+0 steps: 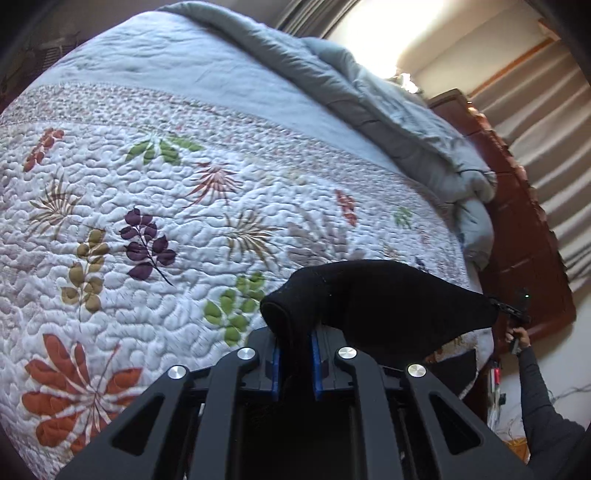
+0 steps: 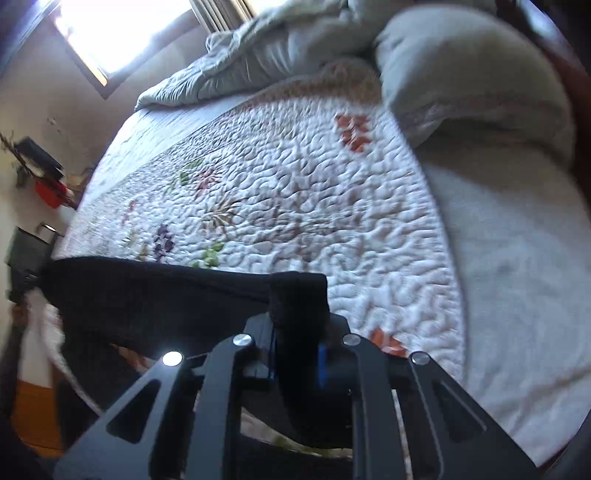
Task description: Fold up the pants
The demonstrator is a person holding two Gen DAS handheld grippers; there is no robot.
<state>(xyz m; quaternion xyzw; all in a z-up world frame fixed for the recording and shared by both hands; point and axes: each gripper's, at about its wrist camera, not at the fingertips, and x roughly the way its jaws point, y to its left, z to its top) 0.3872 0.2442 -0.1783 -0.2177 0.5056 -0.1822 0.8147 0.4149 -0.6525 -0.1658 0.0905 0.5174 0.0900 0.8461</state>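
Over the quilt (image 1: pixel 184 206), each hand-held gripper (image 1: pixel 295 363) (image 2: pixel 297 356) pinching black pants (image 1: pixel 369 295) (image 2: pixel 147 291), pillow (image 2: pixel 472 74) right view only.

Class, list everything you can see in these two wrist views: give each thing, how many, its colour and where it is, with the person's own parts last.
pants: one, black, stretched in the air between both grippers above the bed
quilt: one, white with coloured leaf prints, covering the bed
duvet: one, grey, bunched along the bed's far edge
pillow: one, pale grey, at the headboard end
headboard: one, reddish brown wood, beside the bed
curtains: pale, striped, on the wall
window: one, bright, above the duvet
left gripper: black, blue pads, clamping one end of the pants
right gripper: black, clamping the other end
right hand: one, holding the right gripper, dark sleeve
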